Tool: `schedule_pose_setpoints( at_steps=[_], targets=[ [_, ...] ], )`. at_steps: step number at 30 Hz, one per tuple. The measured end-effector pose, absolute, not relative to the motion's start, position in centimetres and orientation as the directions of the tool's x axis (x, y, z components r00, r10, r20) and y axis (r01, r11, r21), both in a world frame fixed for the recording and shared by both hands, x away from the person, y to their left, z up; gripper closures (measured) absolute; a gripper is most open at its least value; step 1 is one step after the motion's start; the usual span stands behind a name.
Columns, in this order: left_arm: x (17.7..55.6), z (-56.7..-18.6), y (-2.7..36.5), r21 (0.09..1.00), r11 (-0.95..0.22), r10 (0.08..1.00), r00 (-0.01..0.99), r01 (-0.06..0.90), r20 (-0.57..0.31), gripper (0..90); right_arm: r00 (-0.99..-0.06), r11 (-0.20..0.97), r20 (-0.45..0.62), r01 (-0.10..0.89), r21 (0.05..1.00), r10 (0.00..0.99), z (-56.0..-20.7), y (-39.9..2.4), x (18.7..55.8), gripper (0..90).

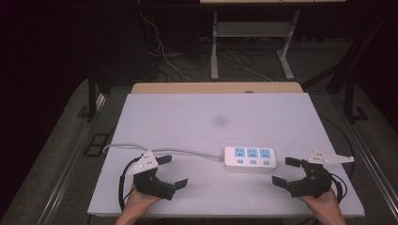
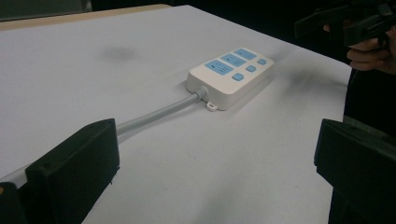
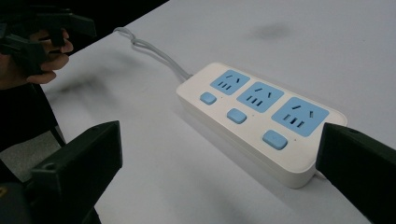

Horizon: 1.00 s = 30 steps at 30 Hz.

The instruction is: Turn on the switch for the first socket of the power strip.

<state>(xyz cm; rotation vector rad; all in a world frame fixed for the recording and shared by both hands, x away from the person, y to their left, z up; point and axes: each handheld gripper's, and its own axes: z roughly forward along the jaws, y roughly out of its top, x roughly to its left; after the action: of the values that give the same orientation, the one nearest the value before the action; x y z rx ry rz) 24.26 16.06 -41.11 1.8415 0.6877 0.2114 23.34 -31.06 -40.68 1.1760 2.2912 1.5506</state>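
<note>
Grippers sit at the near edge of the white table (image 1: 187, 112), one on each side of me. My left gripper (image 1: 171, 171) has its jaws wide apart with nothing between them, and my right gripper (image 1: 287, 171) is spread just as wide and holds nothing. The power strip (image 1: 249, 158), white with three blue sockets and three blue buttons, lies flat between them, much nearer the right one, whose jaws point at its end without touching. Its grey cord (image 1: 187, 152) runs left across the table, passing just behind the left gripper.
</note>
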Motion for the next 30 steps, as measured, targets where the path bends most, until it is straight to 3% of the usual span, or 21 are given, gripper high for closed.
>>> schedule_pose_setpoints(
  at_steps=[30],
  targets=[
    [24.35,-41.42,16.33,0.906,-0.222,0.549,0.814,0.36,-0.19,0.0,-0.697,0.213,0.275,0.527,0.823,0.662,-40.35,-30.7,23.56,0.1]
  ],
)
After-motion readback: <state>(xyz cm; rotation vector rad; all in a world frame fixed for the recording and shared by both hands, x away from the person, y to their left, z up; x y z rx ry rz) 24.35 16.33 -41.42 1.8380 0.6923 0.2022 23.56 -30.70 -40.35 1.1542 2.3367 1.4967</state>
